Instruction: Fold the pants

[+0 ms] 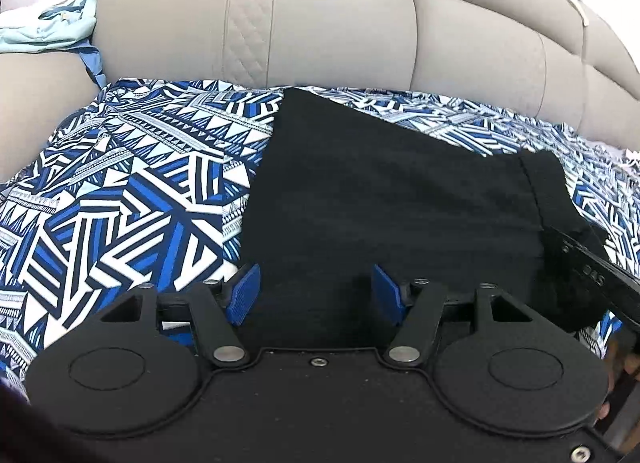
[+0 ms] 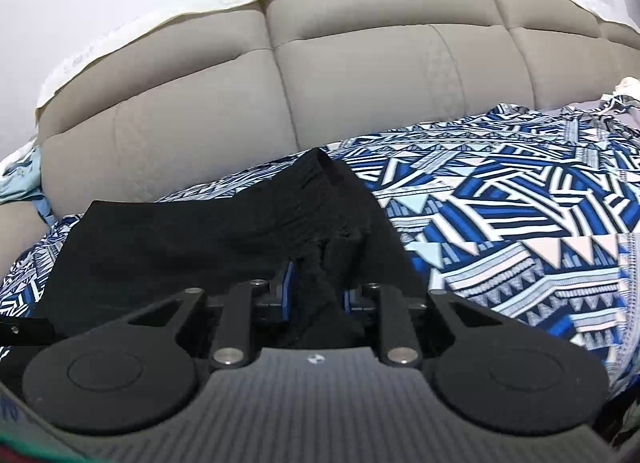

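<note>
Pants [image 1: 380,199] lay on the patterned bed cover [image 1: 120,191], long axis running across both grippers, the right gripper [image 2: 316,291] with fingers clenched on a bunched fold, the left gripper [image 1: 316,291] spread wide, released, over flat cloth.

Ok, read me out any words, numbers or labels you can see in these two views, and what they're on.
Pale characters on the right tongs' casing: upside down, too blurred to read.
Blue marks at the lower left edge of the right wrist view: cut off, unreadable.
Black pants, patterned sheet, headboard: no text.
</note>
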`<move>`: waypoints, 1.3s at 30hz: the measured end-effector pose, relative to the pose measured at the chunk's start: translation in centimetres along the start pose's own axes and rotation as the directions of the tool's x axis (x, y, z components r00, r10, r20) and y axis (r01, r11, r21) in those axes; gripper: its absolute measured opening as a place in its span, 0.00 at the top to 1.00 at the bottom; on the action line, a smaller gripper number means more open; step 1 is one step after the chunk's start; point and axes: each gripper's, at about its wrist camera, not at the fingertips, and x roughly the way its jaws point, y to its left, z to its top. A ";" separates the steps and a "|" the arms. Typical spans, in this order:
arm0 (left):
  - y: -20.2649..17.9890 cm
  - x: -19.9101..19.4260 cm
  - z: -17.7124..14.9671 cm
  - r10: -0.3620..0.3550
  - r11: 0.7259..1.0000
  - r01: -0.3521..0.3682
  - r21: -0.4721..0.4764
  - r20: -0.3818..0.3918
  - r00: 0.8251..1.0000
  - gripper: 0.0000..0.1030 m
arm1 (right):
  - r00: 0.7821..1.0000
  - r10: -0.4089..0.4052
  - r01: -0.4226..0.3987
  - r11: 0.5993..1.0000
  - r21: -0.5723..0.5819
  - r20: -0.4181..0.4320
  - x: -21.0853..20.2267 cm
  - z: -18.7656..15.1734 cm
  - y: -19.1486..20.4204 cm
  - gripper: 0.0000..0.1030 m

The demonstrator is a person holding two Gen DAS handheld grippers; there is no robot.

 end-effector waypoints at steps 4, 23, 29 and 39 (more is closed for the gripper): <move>0.9 0.9 1.9 0.018 0.999 -0.020 0.028 0.073 0.997 0.33 | 1.000 -0.005 0.004 0.999 -0.045 -0.030 0.3 0.3 -0.5 0.37; 3.3 11.0 8.5 -0.007 1.000 0.007 -0.007 0.007 1.000 0.03 | 0.937 0.212 -0.249 0.963 -0.104 -0.279 10.3 7.4 -3.2 0.11; 3.1 12.5 8.5 -0.023 1.000 0.023 -0.015 -0.030 0.999 0.01 | 0.927 0.241 -0.287 0.949 -0.128 -0.287 10.9 7.6 -2.4 0.16; 3.0 13.3 8.9 -0.056 0.998 0.055 -0.008 -0.030 0.998 0.00 | 0.917 0.274 -0.324 0.935 -0.142 -0.290 11.2 7.7 -2.4 0.21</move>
